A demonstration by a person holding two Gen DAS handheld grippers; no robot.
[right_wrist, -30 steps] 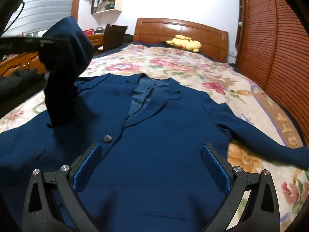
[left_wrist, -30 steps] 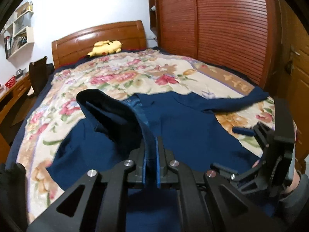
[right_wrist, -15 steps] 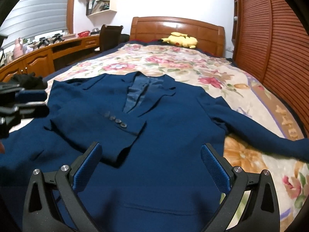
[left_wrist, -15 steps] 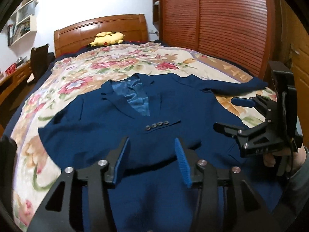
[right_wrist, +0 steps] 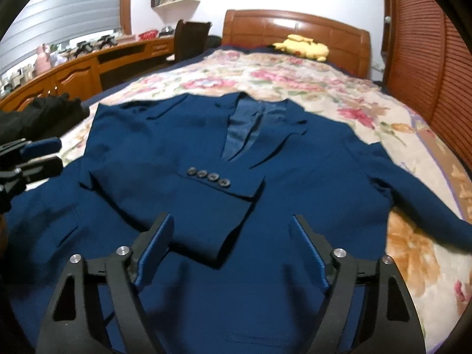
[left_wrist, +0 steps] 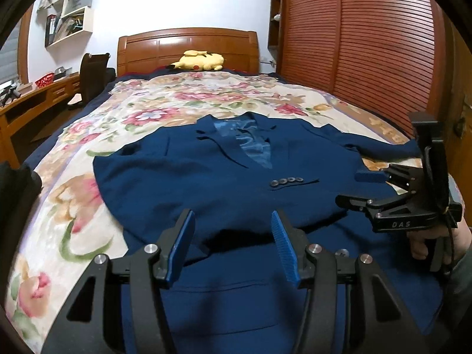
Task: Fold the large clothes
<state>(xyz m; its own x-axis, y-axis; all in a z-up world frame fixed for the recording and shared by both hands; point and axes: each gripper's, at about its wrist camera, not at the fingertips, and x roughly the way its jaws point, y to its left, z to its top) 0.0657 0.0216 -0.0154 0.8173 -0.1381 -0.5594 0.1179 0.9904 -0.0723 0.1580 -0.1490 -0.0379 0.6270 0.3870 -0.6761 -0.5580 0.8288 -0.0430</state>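
Since the frame one second ago, the left tongs [left_wrist: 233,244] have let go of the left sleeve [right_wrist: 188,206], which now lies folded across the chest of the jacket [left_wrist: 224,183]; both tongs have drawn back toward the hem.

Going left to right:

1. Left tongs: released, jaws apart, empty. They hover above the lower left front of the jacket, not touching it.
2. Jacket: lies face up on the floral bed [left_wrist: 88,194], collar toward the headboard, hem toward the person. The folded sleeve runs crosswise, its cuff with four buttons [right_wrist: 209,177] near the centre line.
3. Right tongs [right_wrist: 233,253]: released, jaws apart, empty, above the lower front, just short of the folded cuff.
4. Right sleeve [right_wrist: 413,206]: unfolded. Its long axis runs outward and toward the right edge of the bed, away from the body of the jacket.

Judgement: the coming move turns on the right sleeve. It lies to the right of both tongs, and the right tongs are nearer. The cuff end lies farthest out, so the reach goes rightward, then carries the sleeve across to the left.
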